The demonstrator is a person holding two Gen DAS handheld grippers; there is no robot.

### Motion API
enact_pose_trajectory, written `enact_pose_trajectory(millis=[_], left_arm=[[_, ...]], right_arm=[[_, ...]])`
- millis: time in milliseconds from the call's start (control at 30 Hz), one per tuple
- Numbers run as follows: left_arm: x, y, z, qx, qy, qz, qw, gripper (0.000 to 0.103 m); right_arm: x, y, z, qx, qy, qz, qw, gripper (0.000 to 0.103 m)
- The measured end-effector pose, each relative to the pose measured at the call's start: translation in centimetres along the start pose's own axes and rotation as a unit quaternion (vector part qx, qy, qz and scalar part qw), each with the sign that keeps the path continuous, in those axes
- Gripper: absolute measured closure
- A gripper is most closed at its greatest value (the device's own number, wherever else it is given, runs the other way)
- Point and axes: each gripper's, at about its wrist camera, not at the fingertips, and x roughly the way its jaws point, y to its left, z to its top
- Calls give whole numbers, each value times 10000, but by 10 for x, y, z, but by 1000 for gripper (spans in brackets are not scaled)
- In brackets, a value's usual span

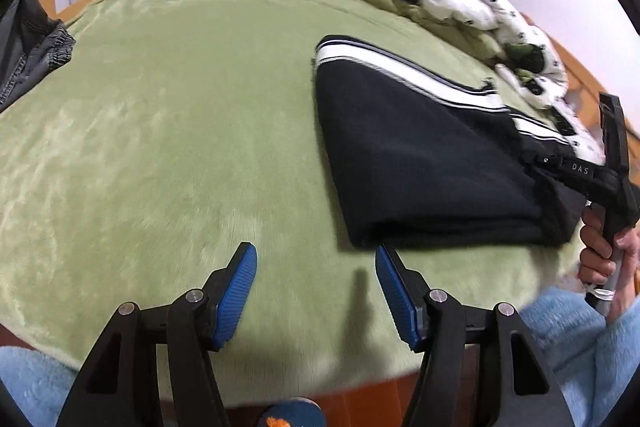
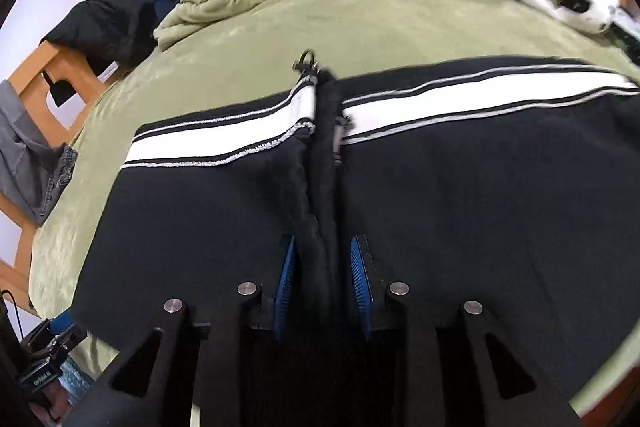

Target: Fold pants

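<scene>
Left gripper (image 1: 316,259) fingers wide apart over the green bed (image 1: 160,131), holding nothing, right gripper (image 2: 322,247) fingers clamped on bunched black pants (image 2: 460,187) lying there, "DAS" readable on its body.

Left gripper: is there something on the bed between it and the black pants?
Nothing visible stands between them. The left gripper is open over bare green blanket, and the folded edge of the black pants lies just ahead, to its right. The right gripper already clamps a bunch of the pants.
</scene>
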Motion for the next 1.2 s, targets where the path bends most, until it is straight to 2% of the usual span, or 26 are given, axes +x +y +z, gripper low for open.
enact_pose_trajectory(millis=[67, 133, 200, 267, 400, 467, 533, 767, 900, 1033, 1200], left_arm=[[-14, -3, 0, 4, -187, -122, 9997, 44], [-16, -12, 11, 67, -331, -138, 9993, 44], [-8, -20, 25, 29, -332, -37, 9994, 44], [10, -28, 38, -203, -230, -300, 9991, 44], [54, -31, 24, -744, 287, -381, 9961, 45], [53, -38, 12, -558, 83, -228, 9981, 44], [47, -44, 11, -357, 143, -143, 9992, 44], [24, -35, 20, -487, 94, -412, 9979, 44], [21, -45, 24, -282, 22, -36, 9996, 44], [17, -45, 27, -364, -2, 41, 9993, 44], [19, -32, 38, -683, -127, -152, 9975, 44]], right_arm=[[-24, 3, -10, -299, -314, -96, 9990, 76], [-38, 6, -21, -440, -500, 13, 9978, 76], [-32, 4, -30, -444, -363, 85, 9983, 76], [-10, 0, -40, -483, 43, -111, 9988, 77], [-12, -15, -53, -278, 21, 127, 9995, 74], [-24, -22, -58, -228, -76, 173, 9996, 65], [-34, -28, -63, -151, -198, 173, 9995, 59], [-84, -90, -102, 551, -708, -486, 9948, 60], [-107, -144, -114, 1197, -810, -582, 9878, 57], [-114, -185, -117, 1827, -979, -307, 9778, 54], [-98, -218, -101, 2339, -1093, 49, 9661, 53]])
